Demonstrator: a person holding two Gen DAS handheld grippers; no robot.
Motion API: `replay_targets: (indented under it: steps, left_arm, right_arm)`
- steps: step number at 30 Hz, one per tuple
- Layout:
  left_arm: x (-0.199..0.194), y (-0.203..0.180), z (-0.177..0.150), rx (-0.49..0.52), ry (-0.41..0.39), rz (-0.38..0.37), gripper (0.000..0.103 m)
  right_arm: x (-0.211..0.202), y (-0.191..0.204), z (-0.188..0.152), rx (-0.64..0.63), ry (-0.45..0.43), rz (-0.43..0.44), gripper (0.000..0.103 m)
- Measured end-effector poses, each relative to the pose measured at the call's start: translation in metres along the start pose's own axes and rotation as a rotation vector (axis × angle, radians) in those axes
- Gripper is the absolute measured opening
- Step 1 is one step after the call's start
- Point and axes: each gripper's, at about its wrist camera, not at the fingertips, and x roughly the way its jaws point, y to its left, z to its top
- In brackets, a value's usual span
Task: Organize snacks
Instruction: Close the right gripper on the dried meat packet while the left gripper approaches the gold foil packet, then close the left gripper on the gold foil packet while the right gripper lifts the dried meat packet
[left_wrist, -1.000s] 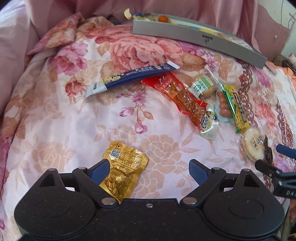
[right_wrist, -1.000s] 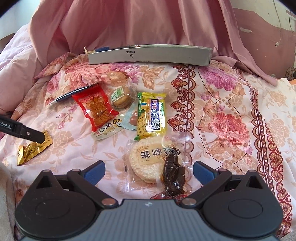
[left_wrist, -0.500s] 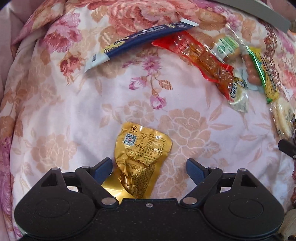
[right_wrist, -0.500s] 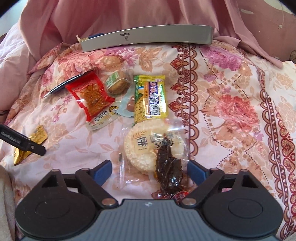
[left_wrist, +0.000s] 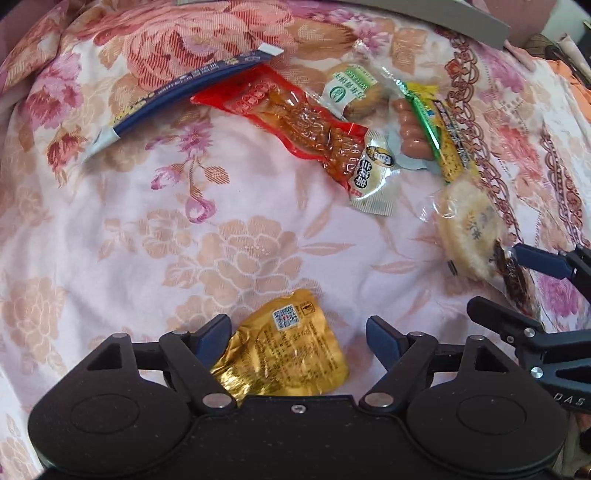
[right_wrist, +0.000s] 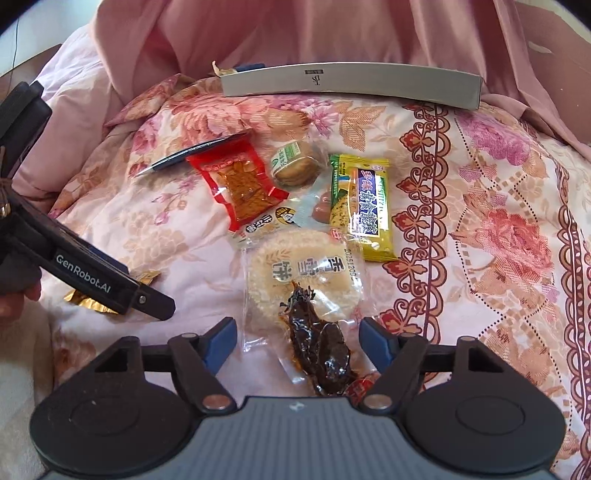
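A crumpled gold foil packet (left_wrist: 288, 358) lies on the flowered bedspread between the fingers of my left gripper (left_wrist: 297, 332). Its jaws are closing; the left pad is at the packet's edge and the right pad stands clear of it. In the right wrist view, a dark brown snack in a clear wrapper (right_wrist: 321, 354) lies partly on a round rice cracker packet (right_wrist: 303, 280). My right gripper (right_wrist: 299, 339) straddles the dark snack with its jaws closing, and the pads are not pressing on it.
Beyond lie a red packet (right_wrist: 240, 181), a blue stick pack (right_wrist: 192, 155), a small round cake (right_wrist: 295, 166), a yellow-green bar (right_wrist: 365, 206) and a sausage (left_wrist: 410, 129). A long grey box (right_wrist: 351, 83) sits at the back against pink cloth. The left gripper's arm (right_wrist: 92, 280) crosses the left side.
My left gripper came down over the gold packet, which now lies centred between narrower jaws. My right gripper's jaws narrowed around the dark snack, and it edged closer.
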Motion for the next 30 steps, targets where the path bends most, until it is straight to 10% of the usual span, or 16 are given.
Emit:
replay_targets:
  steps: [7, 18, 30]
  left_arm:
    - [-0.019, 0.016, -0.015, 0.105, 0.036, 0.027, 0.082]
    - [-0.001, 0.025, -0.002, 0.296, 0.134, 0.053, 0.082]
    - [0.013, 0.034, 0.016, 0.152, 0.082, -0.012, 0.073]
  right_arm:
    - [-0.001, 0.004, -0.002, -0.068, 0.092, -0.039, 0.089]
    - [0.001, 0.013, -0.003, -0.09, 0.073, 0.013, 0.048]
    - [0.023, 0.037, 0.028, -0.121, -0.01, 0.13, 0.047]
